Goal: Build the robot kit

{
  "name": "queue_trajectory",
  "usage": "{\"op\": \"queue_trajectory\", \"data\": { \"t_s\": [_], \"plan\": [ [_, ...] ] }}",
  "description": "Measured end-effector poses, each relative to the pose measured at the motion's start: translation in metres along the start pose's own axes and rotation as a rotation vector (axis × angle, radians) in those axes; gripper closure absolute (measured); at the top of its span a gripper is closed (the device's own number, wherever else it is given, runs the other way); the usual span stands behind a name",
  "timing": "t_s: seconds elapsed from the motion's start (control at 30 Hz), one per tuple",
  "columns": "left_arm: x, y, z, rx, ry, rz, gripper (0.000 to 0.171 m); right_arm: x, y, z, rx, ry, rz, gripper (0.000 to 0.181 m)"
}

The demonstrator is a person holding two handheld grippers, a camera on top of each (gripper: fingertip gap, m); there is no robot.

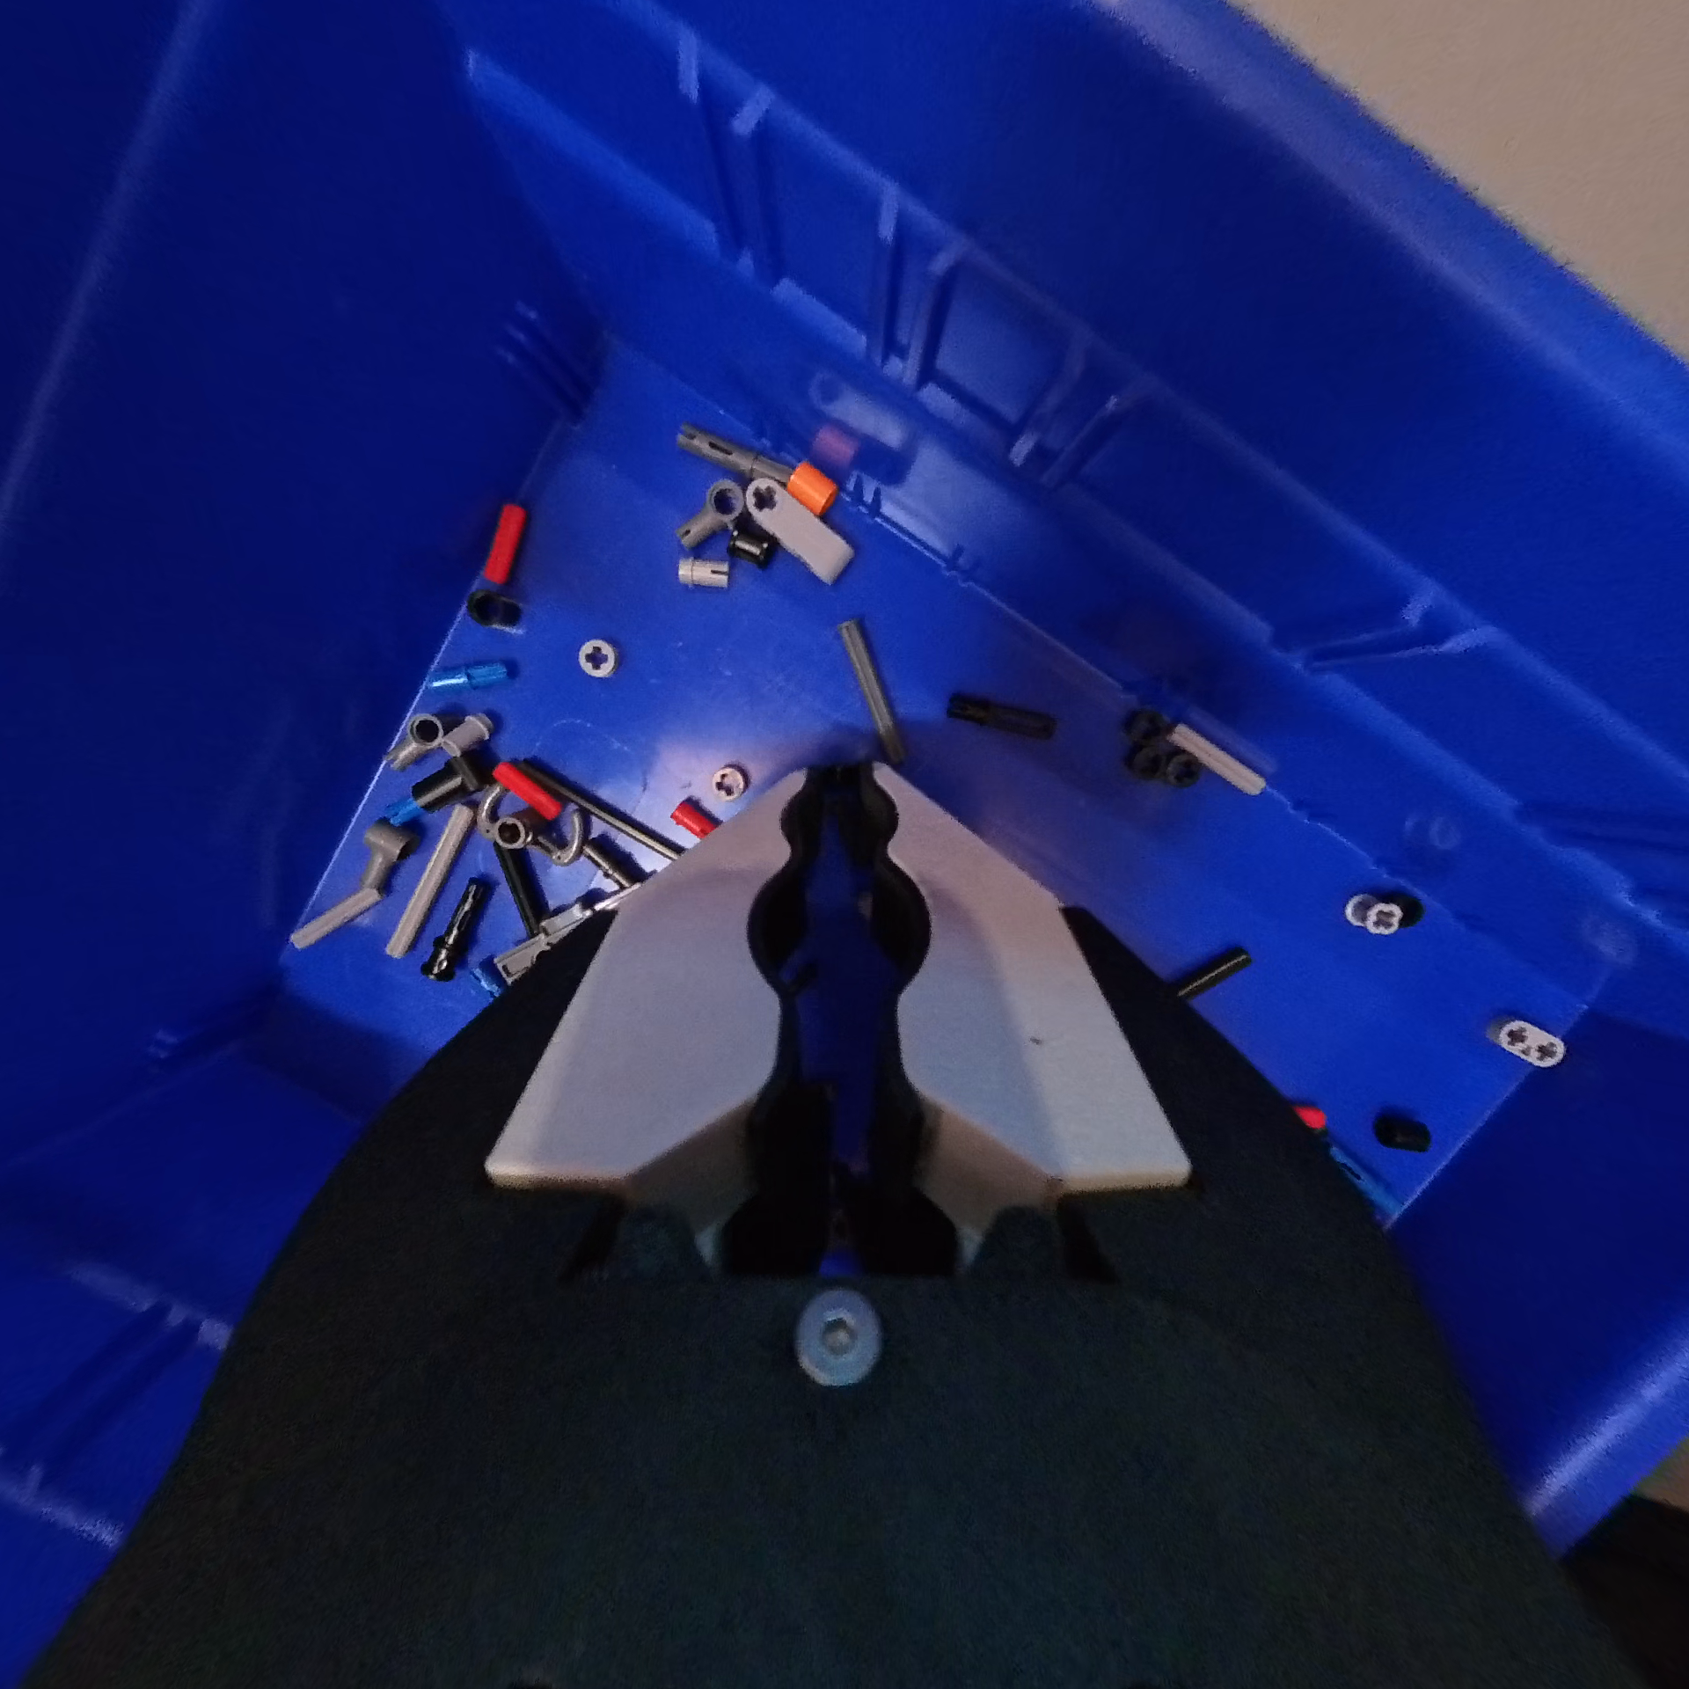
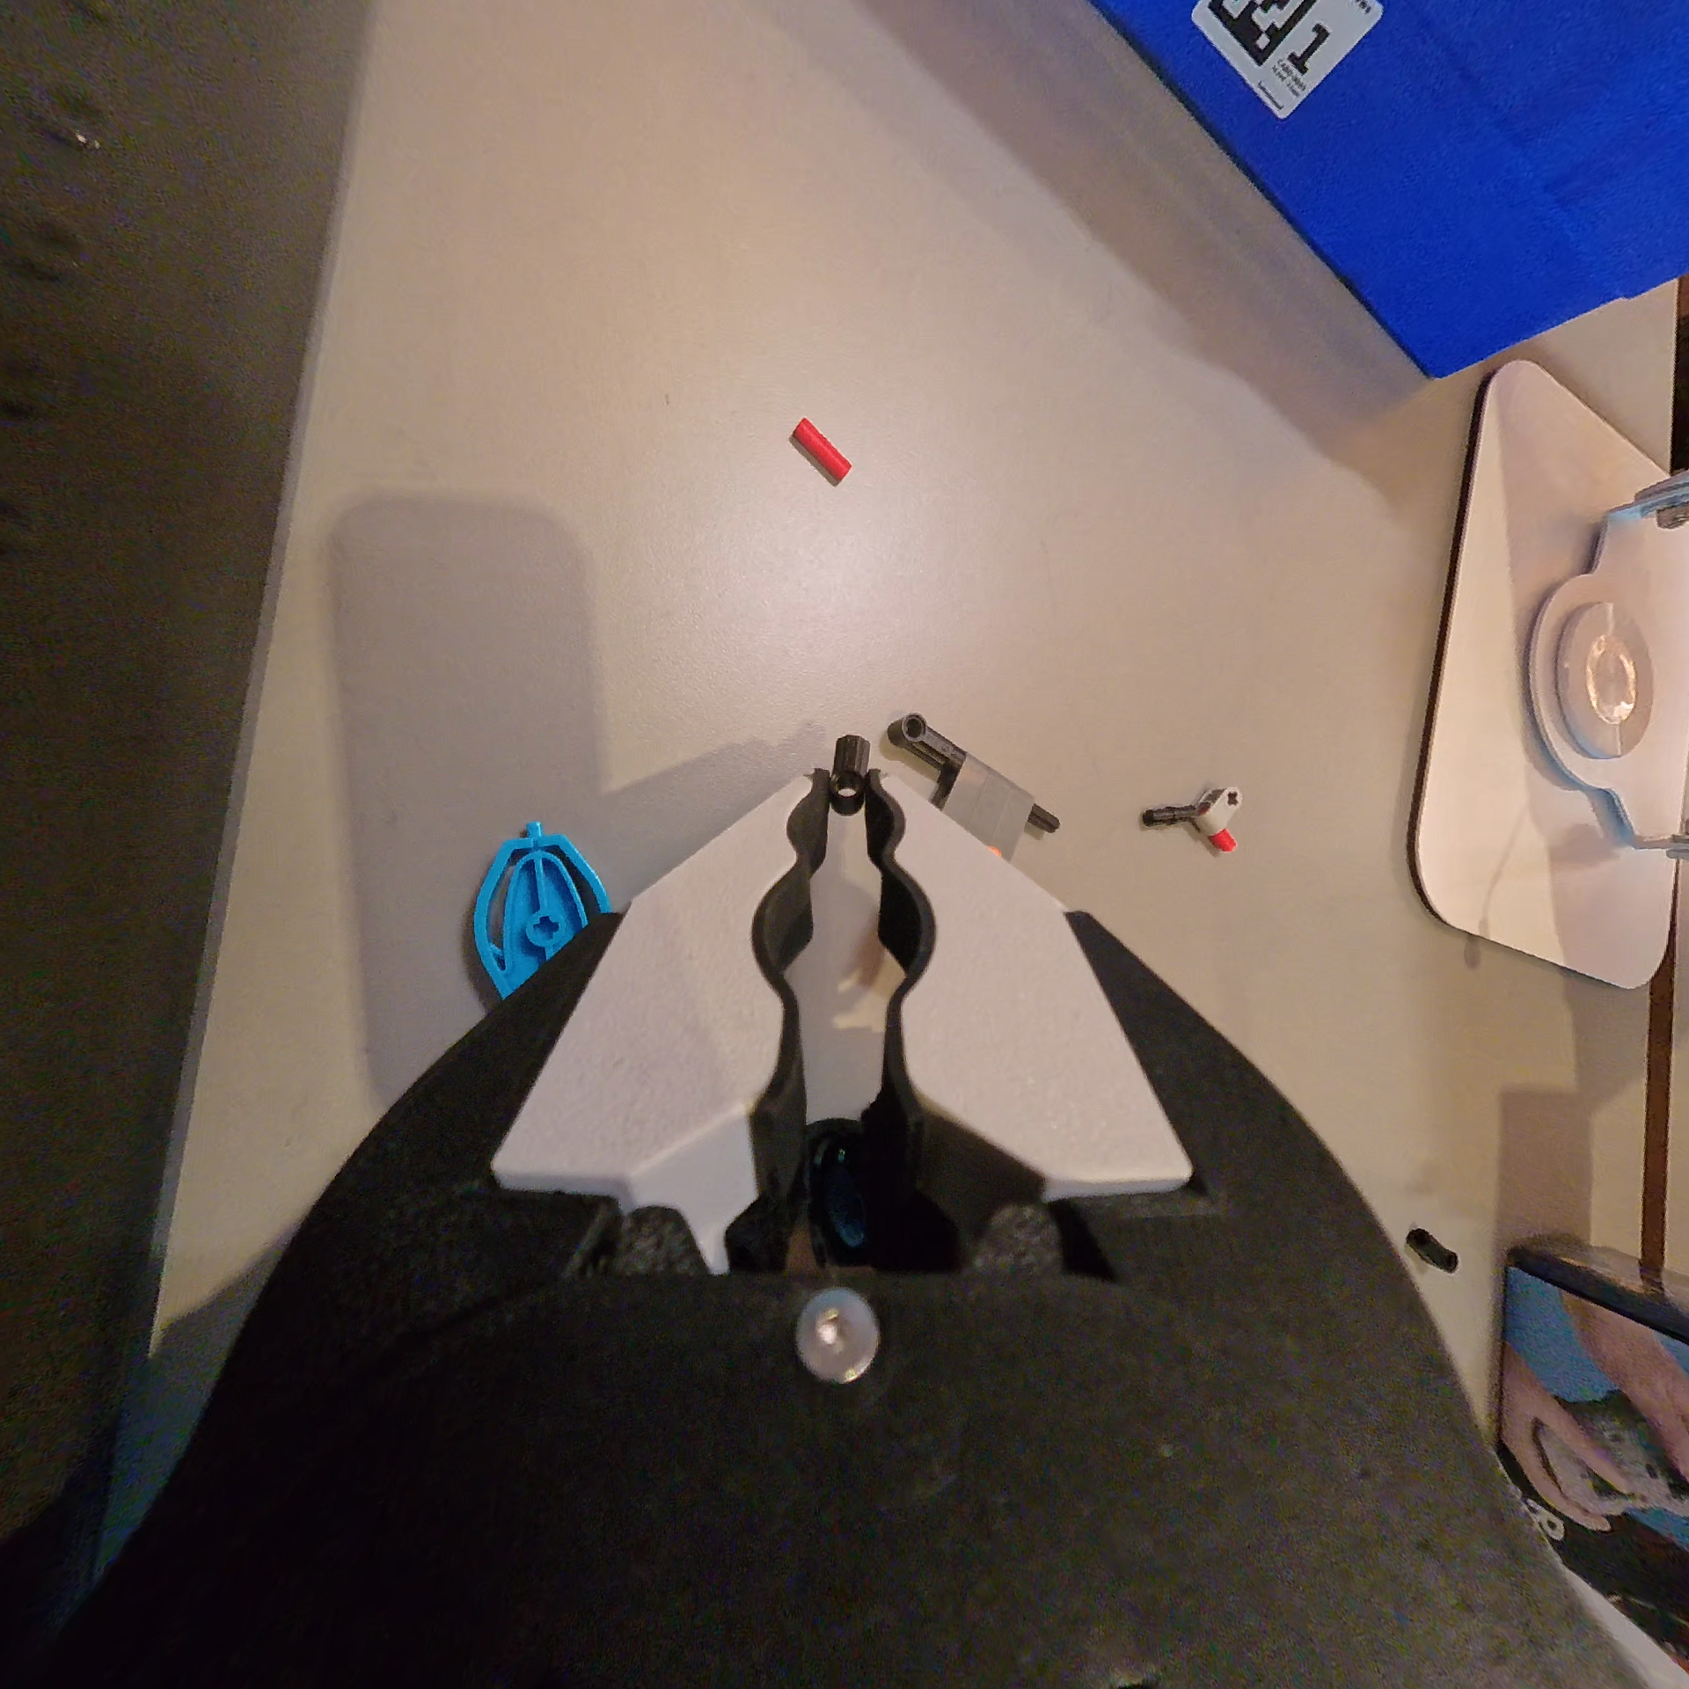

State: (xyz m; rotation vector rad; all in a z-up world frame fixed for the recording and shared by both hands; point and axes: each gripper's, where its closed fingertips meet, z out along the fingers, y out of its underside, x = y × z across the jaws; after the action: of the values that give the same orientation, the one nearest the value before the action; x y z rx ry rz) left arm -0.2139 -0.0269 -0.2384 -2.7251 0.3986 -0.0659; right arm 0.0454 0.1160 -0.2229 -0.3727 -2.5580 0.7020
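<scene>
Left gripper (image 1: pixel 845 777) angled down into a blue bin (image 1: pixel 274 457), tips pinched nearly together with nothing visibly between them, hovering over the bin floor right by a grey axle (image 1: pixel 873 690), loose little building parts scattered around, thickest in a pile (image 1: pixel 484 841) at left of the frame. Right gripper (image 2: pixel 847 788) pointed down at a beige surface (image 2: pixel 640 366), clamped on a small black connector (image 2: pixel 849 777) poking out past the tips at frame centre. Grey-and-black pin assembly (image 2: pixel 973 772) just right of it, red piece (image 2: pixel 821 451) well above, light blue part (image 2: pixel 535 909) by the left finger.
</scene>
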Motion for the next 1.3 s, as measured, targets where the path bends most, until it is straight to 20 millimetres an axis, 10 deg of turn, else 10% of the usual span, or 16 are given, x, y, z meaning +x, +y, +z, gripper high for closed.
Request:
{"op": "queue_trajectory", "data": {
  "t_s": [0.3, 0.5, 0.9, 1.3],
  "plan": [
    [0.003, -0.031, -0.080, 0.076, -0.134, 0.043, 0.166, 0.004, -0.007, -0.002, -0.002, -0.001, 0.011, 0.175],
    [0.054, -0.100, -0.137, 0.169, -0.192, 0.153, 0.166, -0.013, 0.003, 0.006, -0.068, -0.082, 0.045, 0.168],
    [0.191, -0.238, -0.054, 0.444, 0.075, 0.128, 0.166, 0.034, -0.042, -0.084, 0.226, 0.336, 0.018, 0.162],
    [0.257, -0.260, -0.031, 0.652, 0.492, 0.068, 0.165, 0.000, -0.056, -0.101, 0.282, 0.350, -0.223, 0.168]
  ]
}}
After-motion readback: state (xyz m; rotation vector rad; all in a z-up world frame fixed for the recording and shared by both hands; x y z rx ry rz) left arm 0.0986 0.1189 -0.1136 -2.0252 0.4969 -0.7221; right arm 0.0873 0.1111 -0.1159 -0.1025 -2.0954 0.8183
